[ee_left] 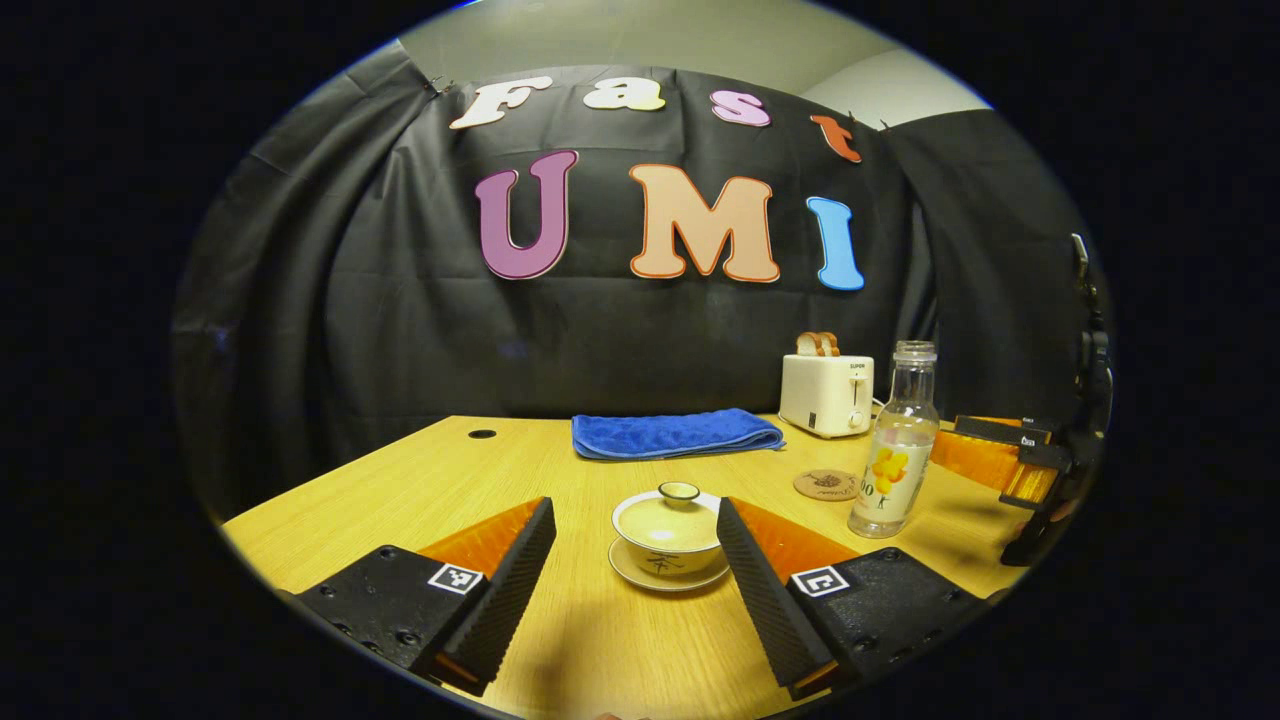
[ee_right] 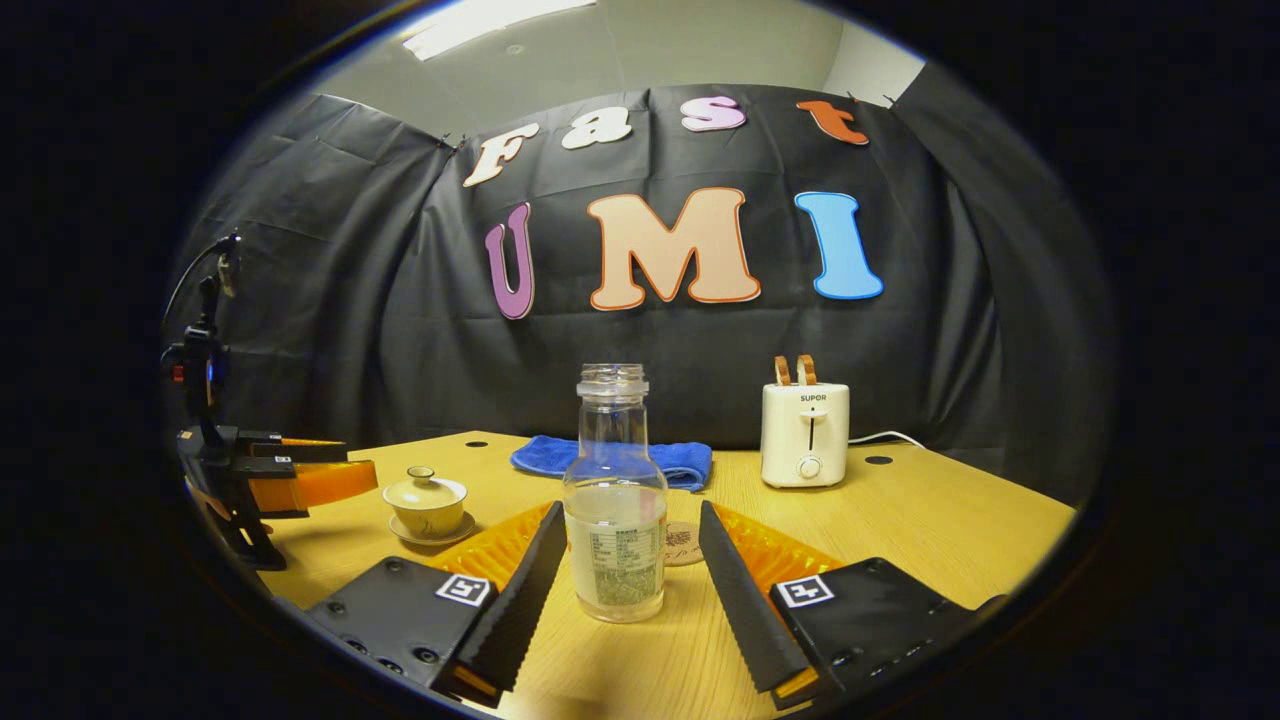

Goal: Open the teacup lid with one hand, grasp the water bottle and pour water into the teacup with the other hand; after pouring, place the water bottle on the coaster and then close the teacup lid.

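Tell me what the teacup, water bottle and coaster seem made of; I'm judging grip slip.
Teacup: likely glazed ceramic, cream with a soft sheen. Water bottle: clear, see-through; plastic or glass, can't tell. Coaster: matte brown, probably cork or wood.

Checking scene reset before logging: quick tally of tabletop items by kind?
Lidded teacup on saucer: 1
Water bottle: 1
Coaster: 1
Blue towel: 1
Toaster with toast in the slots: 1
Total: 5
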Motion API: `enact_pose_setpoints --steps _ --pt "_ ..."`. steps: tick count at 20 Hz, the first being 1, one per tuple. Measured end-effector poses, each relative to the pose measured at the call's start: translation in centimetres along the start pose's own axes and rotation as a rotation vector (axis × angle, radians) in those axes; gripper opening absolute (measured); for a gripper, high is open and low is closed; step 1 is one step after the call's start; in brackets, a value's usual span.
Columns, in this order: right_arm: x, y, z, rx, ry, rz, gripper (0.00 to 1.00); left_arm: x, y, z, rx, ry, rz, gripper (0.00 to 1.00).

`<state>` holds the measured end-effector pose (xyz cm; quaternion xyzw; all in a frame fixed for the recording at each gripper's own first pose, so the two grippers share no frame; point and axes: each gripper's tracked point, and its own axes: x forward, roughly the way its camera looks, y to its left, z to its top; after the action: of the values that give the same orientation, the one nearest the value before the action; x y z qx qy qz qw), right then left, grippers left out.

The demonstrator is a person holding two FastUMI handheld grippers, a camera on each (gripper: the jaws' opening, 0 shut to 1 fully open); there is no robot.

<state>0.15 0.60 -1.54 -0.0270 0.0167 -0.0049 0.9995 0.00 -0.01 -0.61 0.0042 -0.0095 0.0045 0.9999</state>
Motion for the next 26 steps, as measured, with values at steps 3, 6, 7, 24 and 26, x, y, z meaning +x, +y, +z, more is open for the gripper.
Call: enact_pose_setpoints --steps 3,6,7,24,26 --pt "0.1 -0.1 -0.2 0.002 0.011 -0.007 0.87 -0.1 0.1 0.1 0.001 -0.006 0.007 0.95" --pt "0.0 -0.2 -0.2 0.002 0.01 -0.009 0.87 0.0 0.2 0.3 0.011 -0.021 0.013 0.96" --pt "0.0 -0.2 -0.2 0.003 0.011 -0.008 0.91 0.2 0.2 0.4 0.02 -0.026 0.012 0.95" --pt "0.0 0.0 -0.3 0.003 0.015 0.012 0.91 5.5 -1.4 -1.4 0.043 0.082 -0.091 0.95" --pt "0.0 0.0 -0.3 0.003 0.015 0.012 0.91 6.0 -1.5 -1.6 0.048 0.101 -0.1 0.95"
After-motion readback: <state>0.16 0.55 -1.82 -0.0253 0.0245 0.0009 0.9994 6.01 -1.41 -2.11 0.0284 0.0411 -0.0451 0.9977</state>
